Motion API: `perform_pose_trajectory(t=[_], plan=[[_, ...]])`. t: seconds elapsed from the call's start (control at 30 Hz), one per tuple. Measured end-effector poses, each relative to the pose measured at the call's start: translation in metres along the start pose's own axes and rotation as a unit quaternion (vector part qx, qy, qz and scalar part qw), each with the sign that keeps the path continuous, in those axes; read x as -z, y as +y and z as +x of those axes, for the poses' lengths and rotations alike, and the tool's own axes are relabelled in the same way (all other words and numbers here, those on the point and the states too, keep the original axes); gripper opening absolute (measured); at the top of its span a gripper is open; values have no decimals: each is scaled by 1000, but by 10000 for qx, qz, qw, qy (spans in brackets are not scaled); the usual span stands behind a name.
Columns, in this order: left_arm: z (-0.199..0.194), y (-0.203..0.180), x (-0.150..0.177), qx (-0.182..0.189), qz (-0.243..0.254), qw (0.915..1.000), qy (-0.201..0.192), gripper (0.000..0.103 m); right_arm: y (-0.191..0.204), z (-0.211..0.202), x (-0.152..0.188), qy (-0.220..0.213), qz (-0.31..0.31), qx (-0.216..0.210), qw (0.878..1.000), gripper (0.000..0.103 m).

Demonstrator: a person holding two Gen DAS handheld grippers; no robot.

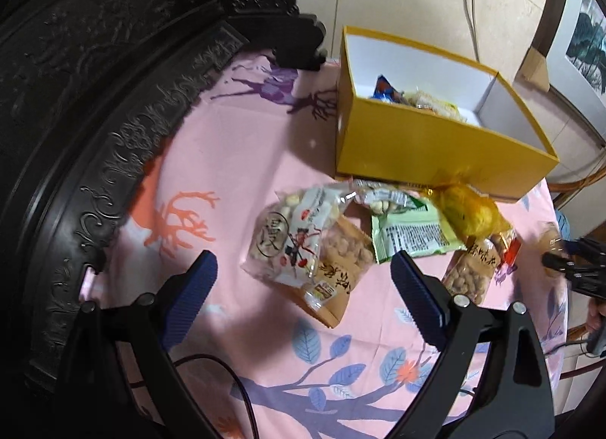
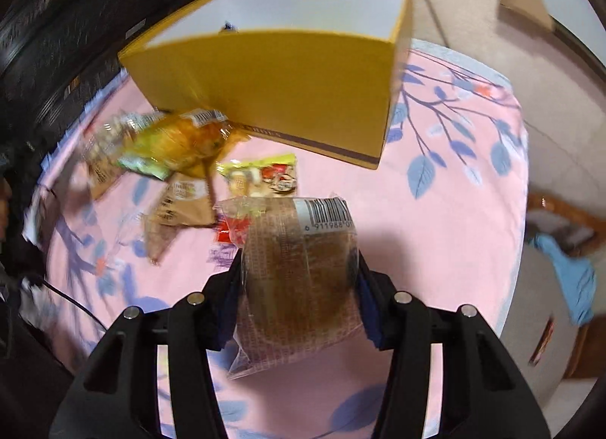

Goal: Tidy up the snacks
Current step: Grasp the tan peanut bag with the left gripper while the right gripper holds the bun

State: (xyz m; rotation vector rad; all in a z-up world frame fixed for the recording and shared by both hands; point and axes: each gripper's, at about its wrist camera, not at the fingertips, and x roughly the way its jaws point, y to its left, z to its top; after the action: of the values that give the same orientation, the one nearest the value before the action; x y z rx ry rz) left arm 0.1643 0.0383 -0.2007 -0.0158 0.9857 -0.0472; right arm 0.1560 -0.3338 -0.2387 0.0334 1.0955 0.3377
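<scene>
A yellow box (image 1: 435, 147) with white inner walls stands open at the back of the pink tablecloth (image 1: 227, 143), and a few snacks (image 1: 416, 98) lie inside it. In front of it is a pile: a white nut bag (image 1: 288, 234), a brown bag (image 1: 341, 276), a green packet (image 1: 409, 234), a yellow mesh bag (image 1: 466, 212) and a small nut bag (image 1: 469, 268). My left gripper (image 1: 303, 257) hangs open just above the white nut bag. My right gripper (image 2: 299, 265) is shut on a clear packet holding a brown cake (image 2: 299, 287), in front of the box (image 2: 288, 91).
Dark carved wooden furniture (image 1: 94, 98) borders the table on the left. A black cable (image 1: 235, 374) runs over the cloth near me. The round table's edge (image 2: 519, 181) curves down the right, with a blue cloth (image 2: 568, 280) on a seat beyond. A yellow-green packet (image 2: 265, 174) lies ahead.
</scene>
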Motion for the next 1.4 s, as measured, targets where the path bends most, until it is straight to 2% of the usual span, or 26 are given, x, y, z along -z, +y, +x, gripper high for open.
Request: perform_pose_trajectory(t=[0.13, 0.27, 0.33, 0.43, 0.5, 0.6, 0.73, 0.83, 0.87, 0.9, 0.97, 1.0, 1.17, 1.3, 1.4], plan=[[9, -17, 5, 225, 91, 9997, 92, 95, 15, -19, 5, -268, 449, -118, 9986, 53], [14, -60, 12, 829, 558, 9950, 46, 95, 22, -24, 8, -398, 1030, -221, 9936, 53], [20, -85, 16, 1122, 923, 9894, 67, 95, 24, -28, 12, -453, 1302, -293, 9900, 53], [33, -132, 27, 1503, 1763, 9727, 117, 95, 24, -33, 16, -495, 1484, -349, 9871, 54], [41, -151, 32, 1649, 2056, 9645, 189, 95, 25, -37, 19, -519, 1524, -369, 9863, 54], [57, -174, 40, 1668, 2363, 9569, 265, 94, 25, -42, 26, -530, 1568, -375, 9855, 54], [73, -185, 42, 1626, 2347, 9578, 343, 93, 23, -46, 36, -577, 1669, -353, 9837, 54], [83, -190, 40, 1565, 2309, 9595, 406, 88, 21, -47, 41, -602, 1760, -379, 9818, 54], [87, -191, 39, 1543, 2301, 9598, 449, 83, 21, -47, 42, -614, 1786, -371, 9813, 54], [91, -191, 40, 1502, 2304, 9601, 503, 66, 20, -47, 44, -623, 1826, -377, 9805, 54], [101, -191, 40, 1401, 2338, 9601, 624, 44, 18, -48, 46, -618, 1897, -376, 9792, 54], [101, -189, 41, 1469, 2299, 9603, 579, 40, 18, -49, 46, -604, 1908, -372, 9791, 54], [81, -173, 43, 1888, 1951, 9613, 473, 37, 27, -55, 40, -477, 1684, -347, 9840, 54], [46, -156, 43, 2053, 1868, 9604, 236, 37, 37, -56, 25, -550, 1496, -348, 9866, 54], [18, -138, 35, 2088, 1682, 9634, -10, 37, 43, -61, 15, -676, 1452, -404, 9863, 54]])
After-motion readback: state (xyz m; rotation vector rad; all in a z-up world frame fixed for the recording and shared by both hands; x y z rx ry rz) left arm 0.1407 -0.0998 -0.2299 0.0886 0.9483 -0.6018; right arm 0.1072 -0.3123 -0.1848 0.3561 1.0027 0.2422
